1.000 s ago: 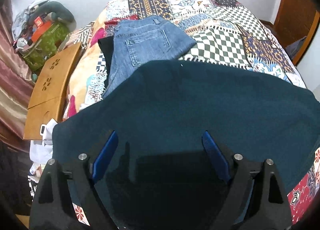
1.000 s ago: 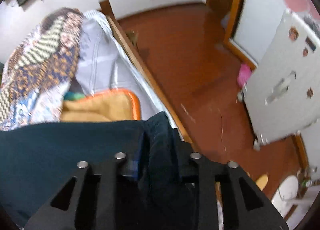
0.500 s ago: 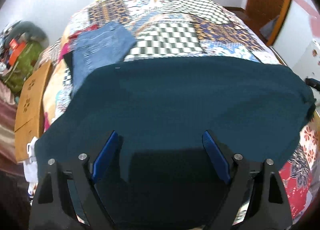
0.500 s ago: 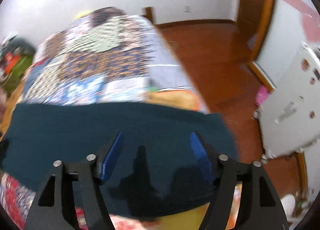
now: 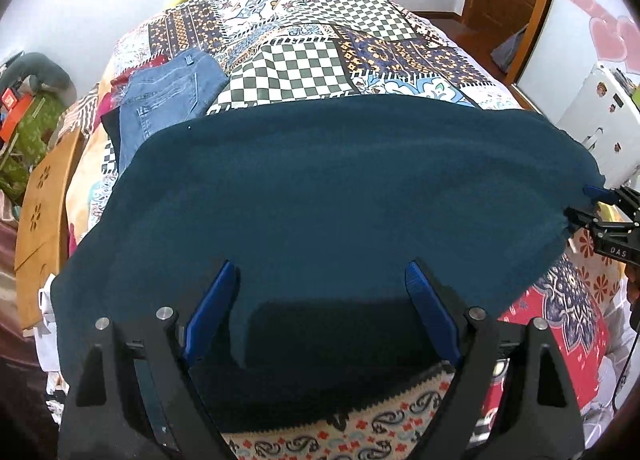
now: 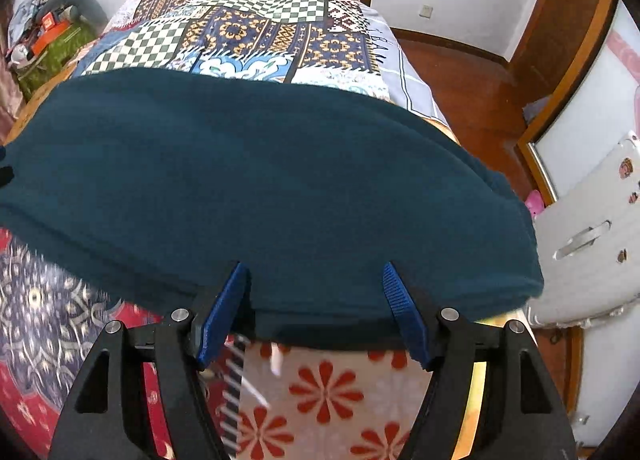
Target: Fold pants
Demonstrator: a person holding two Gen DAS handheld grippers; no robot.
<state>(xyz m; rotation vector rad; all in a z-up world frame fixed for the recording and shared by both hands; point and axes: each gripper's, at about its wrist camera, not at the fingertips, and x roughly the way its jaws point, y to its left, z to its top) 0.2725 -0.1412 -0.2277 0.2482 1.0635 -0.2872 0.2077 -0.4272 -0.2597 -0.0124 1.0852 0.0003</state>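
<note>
Release: your right gripper (image 6: pixel 314 308) lets go of teal pants (image 6: pixel 260 188), now spread flat | left gripper (image 5: pixel 320 300) unclenched, empty | jeans (image 5: pixel 168 96) at 11 o'clock

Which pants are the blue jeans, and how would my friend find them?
Start at the big bed with the patchwork quilt of checks and flower patterns. Look to its far left corner, beyond the wide dark teal pants spread flat across the near end. The folded light blue denim jeans lie there: paler than the teal pair, with stitched seams, and lying on top of a smaller black cloth.
</note>
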